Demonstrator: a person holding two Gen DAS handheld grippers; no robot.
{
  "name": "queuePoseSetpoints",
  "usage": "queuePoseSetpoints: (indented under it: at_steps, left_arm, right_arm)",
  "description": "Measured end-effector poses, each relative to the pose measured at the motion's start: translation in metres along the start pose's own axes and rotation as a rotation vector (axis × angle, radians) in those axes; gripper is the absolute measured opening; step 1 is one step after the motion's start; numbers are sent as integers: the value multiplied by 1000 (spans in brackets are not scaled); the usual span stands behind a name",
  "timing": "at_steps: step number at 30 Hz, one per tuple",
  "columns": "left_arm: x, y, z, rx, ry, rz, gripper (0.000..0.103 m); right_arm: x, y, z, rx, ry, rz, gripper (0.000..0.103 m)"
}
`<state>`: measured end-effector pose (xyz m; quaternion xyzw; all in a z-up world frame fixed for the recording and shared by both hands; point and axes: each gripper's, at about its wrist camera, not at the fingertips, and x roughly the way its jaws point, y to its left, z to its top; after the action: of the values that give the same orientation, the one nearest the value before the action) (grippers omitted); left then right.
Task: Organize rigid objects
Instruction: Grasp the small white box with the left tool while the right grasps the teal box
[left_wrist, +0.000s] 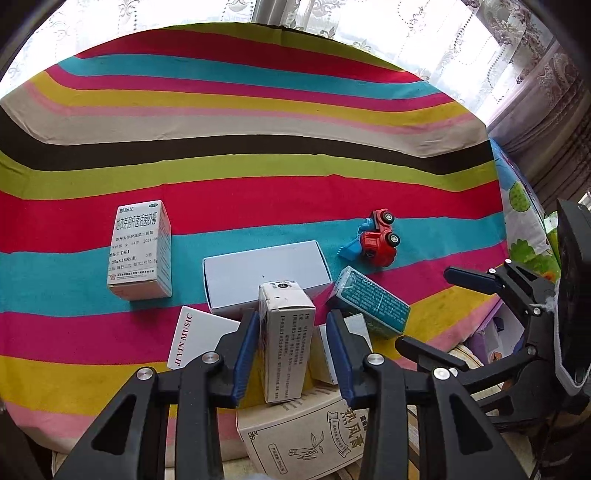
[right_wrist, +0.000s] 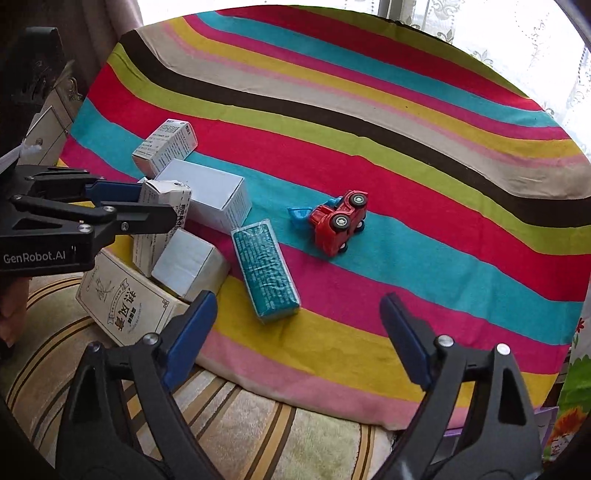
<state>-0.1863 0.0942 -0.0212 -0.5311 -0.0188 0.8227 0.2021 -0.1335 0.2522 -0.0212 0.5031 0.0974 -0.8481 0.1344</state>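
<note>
Left wrist view: left claw (left_wrist: 291, 350) is clamped on an upright white printed carton (left_wrist: 284, 339), its blue pads against both sides. Nearest lies a beige herbal box (left_wrist: 306, 439); a white "JI YIN MUSIC" card (left_wrist: 195, 336) sits left, a teal box (left_wrist: 373, 302) right, crowding the grip. Behind stands a plain white box (left_wrist: 266, 273), farther left a medicine box (left_wrist: 142, 251), farther right a red toy truck (left_wrist: 376, 240) on its side. Right wrist view: right claw (right_wrist: 299, 332) hangs wide apart and empty over the striped cloth (right_wrist: 406, 155), near the teal box.
</note>
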Motion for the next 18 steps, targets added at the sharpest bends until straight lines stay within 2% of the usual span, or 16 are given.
queuePoseSetpoints:
  at_steps: [3, 9, 18]
  left_arm:
    - [1, 1, 0, 0, 2, -1, 31]
    - [2, 3, 0, -6, -1, -18, 30]
    - [-6, 4, 0, -13, -33, -28, 28]
  right_arm:
    - [11, 2, 1, -23, 23, 0, 86]
    - [23, 5, 5, -55, 43, 18, 79]
    - [39, 6, 10, -70, 86, 56, 52]
